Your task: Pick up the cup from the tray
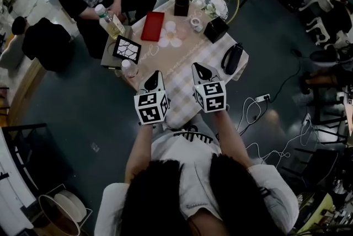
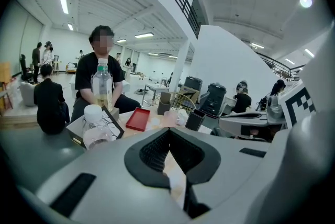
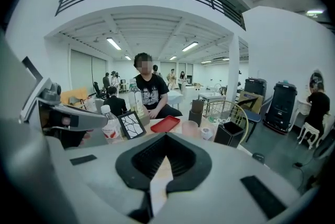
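A pale translucent cup [image 1: 170, 26] stands on the checked table just right of a flat red tray [image 1: 153, 26], not on it. The same cup [image 3: 191, 127] and tray [image 3: 165, 123] lie ahead in the right gripper view, and the cup [image 2: 170, 118] and tray [image 2: 138, 119] show in the left gripper view too. My left gripper [image 1: 154, 80] and right gripper [image 1: 199, 70] hover side by side over the table's near end, well short of the cup. Both are shut with nothing between the jaws, as the left gripper [image 2: 168, 132] and right gripper [image 3: 166, 137] show close up.
A seated person holds a bottle [image 1: 110, 21] at the table's far left. A framed picture [image 1: 127, 49] and a small bottle [image 1: 128, 68] stand on the left edge. A white mug [image 1: 196, 23], two black boxes [image 1: 215, 29] and a black bag [image 1: 232, 58] sit to the right.
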The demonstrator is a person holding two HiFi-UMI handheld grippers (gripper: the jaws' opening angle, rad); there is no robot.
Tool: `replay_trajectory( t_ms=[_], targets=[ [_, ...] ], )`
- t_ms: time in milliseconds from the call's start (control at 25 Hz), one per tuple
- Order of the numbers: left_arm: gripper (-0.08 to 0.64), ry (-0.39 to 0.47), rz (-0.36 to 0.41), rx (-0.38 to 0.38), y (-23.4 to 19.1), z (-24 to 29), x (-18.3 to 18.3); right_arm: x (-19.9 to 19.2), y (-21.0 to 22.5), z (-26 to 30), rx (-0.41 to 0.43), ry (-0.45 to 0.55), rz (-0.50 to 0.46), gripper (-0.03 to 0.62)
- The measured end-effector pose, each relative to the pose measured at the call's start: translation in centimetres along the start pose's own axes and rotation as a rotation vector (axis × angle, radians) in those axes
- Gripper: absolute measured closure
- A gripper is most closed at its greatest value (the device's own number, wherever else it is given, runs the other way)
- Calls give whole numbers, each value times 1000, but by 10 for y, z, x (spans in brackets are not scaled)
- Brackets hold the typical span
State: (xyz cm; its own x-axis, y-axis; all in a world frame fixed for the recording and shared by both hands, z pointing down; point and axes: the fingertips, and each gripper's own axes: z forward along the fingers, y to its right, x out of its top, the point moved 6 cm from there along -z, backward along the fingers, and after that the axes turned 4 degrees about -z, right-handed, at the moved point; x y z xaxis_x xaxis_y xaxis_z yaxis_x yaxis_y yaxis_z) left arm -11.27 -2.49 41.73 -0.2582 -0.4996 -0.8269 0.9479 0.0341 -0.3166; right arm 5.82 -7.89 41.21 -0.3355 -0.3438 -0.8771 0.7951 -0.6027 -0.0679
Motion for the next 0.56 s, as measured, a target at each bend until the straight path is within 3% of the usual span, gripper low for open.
replay_trajectory(
  t_ms=[360, 560],
  targets=[
    [554, -25, 18, -22, 2, 1, -12, -8, -5, -4, -12, -20, -18, 586],
    [554, -41, 93, -15, 3, -2, -14, -19, -12, -5, -6, -51, -27, 586]
  ],
)
